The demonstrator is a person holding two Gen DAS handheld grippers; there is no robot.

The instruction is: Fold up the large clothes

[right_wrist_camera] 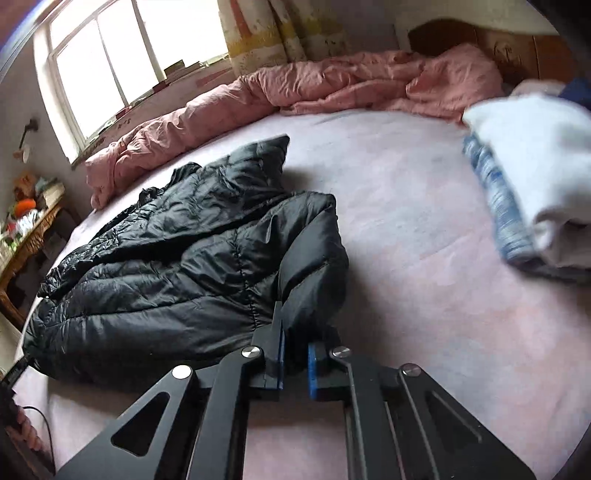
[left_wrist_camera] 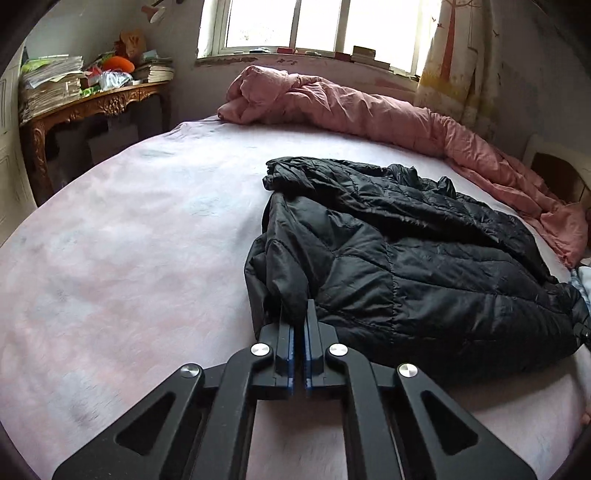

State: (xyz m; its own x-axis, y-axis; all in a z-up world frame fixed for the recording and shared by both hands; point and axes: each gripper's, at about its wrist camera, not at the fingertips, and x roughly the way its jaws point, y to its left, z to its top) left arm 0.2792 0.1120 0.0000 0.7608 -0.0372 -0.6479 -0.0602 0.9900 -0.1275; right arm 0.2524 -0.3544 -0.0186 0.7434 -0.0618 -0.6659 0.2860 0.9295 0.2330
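Note:
A black quilted puffer jacket (left_wrist_camera: 406, 251) lies crumpled on the pink bed sheet (left_wrist_camera: 129, 258), folded over on itself. My left gripper (left_wrist_camera: 297, 314) is shut on the jacket's near left edge. In the right wrist view the jacket (right_wrist_camera: 177, 258) spreads to the left, and my right gripper (right_wrist_camera: 295, 325) is shut on its near right corner, with a thick bunch of fabric between the blue pads (right_wrist_camera: 314, 369). Both grips are at the near edge of the jacket, just above the sheet (right_wrist_camera: 406, 221).
A rumpled pink duvet (left_wrist_camera: 351, 107) lies along the far side of the bed under the window (left_wrist_camera: 317, 26). A stack of folded white and blue clothes (right_wrist_camera: 528, 177) sits at the right. A cluttered ornate wooden table (left_wrist_camera: 92, 103) stands at the left.

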